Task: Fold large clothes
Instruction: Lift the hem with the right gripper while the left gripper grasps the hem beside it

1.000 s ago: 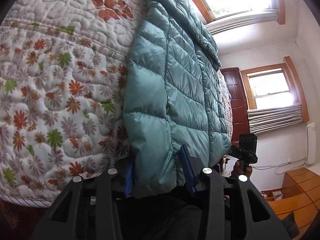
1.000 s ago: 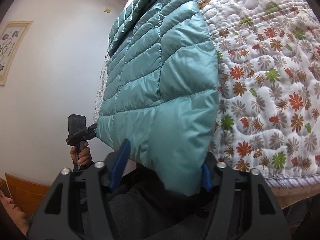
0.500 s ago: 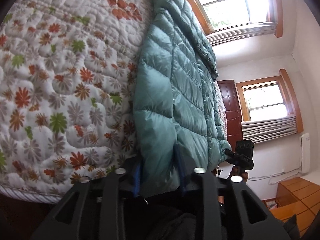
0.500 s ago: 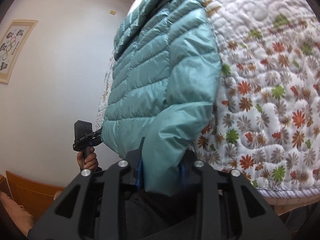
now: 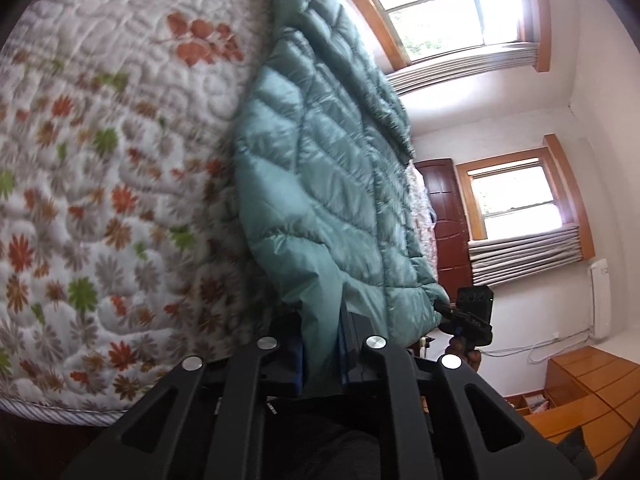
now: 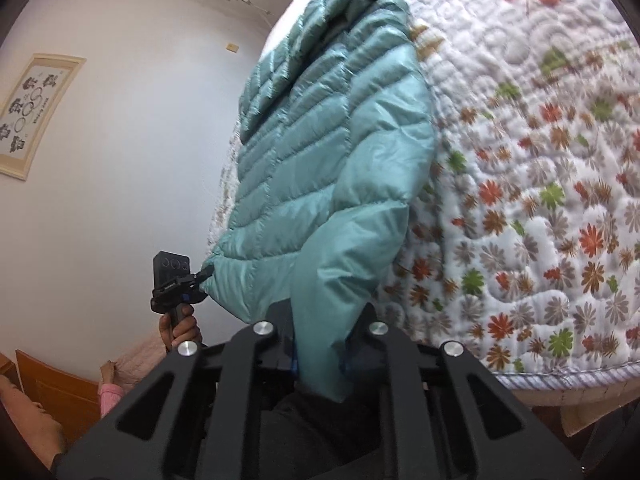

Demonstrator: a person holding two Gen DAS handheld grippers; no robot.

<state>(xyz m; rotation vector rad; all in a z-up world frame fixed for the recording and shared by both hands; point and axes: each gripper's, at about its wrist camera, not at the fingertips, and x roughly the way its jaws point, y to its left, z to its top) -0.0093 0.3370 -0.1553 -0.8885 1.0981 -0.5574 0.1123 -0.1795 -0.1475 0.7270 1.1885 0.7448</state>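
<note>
1. Two grippers, one garment: left gripper [image 5: 322, 354] and right gripper [image 6: 320, 354] each pinch a bottom corner of the teal puffer jacket [image 5: 320, 184], seen from the other side as jacket [image 6: 332, 168].
2. Change, fingers: a second ago both pairs stood spread around the hem with fabric loose between them; now each pair is pressed tight on the cloth, which bunches into a narrow fold at the grip.
3. Change, garment: the hem corners are gathered and drawn toward the person; blur across the quilt suggests both grippers are in motion.
4. Location: the jacket lies lengthwise on the floral quilt [image 5: 100, 200] of the bed, collar at the far end, hem at the near edge and partly off the surface where it is held.
5. Cross-check: each camera shows the opposite gripper clamped on its own corner, the right at [image 5: 466, 314] and the left at [image 6: 188, 280], with a hand [image 6: 180, 326] on the left handle.
6. Meaning for the task: grasp appears secured at both corners; judged ready for lifting the hem toward the collar for a first crosswise fold.
7. Risk: slick shell fabric may slip from the pinch.
</note>
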